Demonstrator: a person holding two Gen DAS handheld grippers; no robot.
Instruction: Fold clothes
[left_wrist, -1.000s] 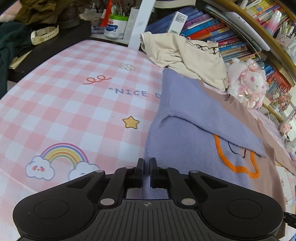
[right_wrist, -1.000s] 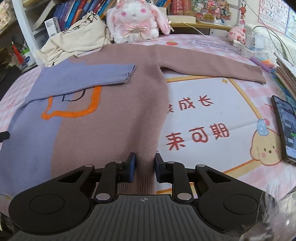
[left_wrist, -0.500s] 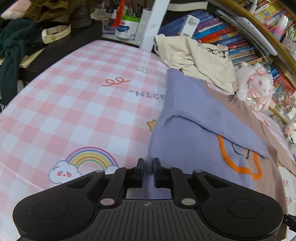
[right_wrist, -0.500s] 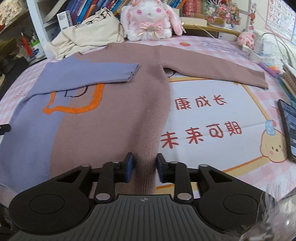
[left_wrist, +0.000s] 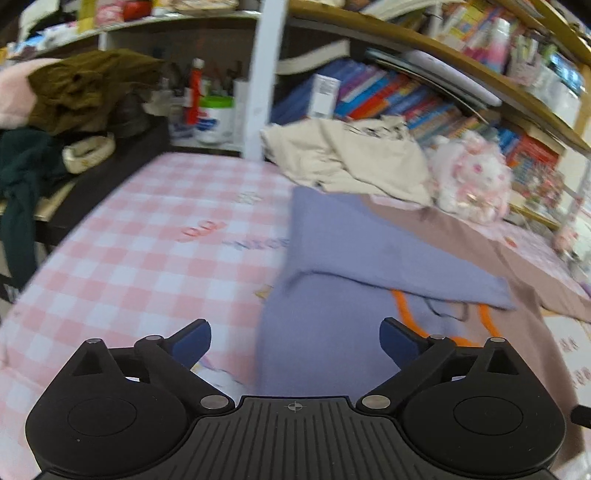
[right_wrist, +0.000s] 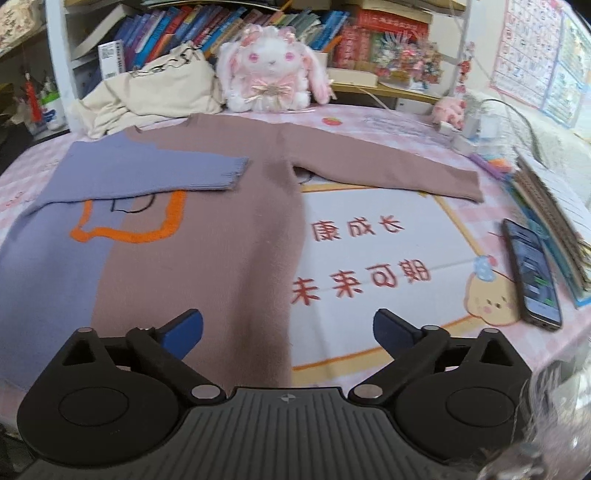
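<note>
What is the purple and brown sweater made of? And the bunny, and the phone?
The sweater looks like soft knitted yarn, matte; the folded purple sleeve's cuff shows ribbing. The bunny seems to be fluffy plush fabric, fuzzy at its edges, with a ribbon bow. The phone appears to have a smooth, shiny glass screen in a dark case, probably plastic, though I can't be sure.

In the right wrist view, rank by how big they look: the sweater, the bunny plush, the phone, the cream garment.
1. Sweater, by far.
2. Cream garment.
3. Bunny plush.
4. Phone, though it sits nearer the camera, so its rank against the plush is unsure.
</note>
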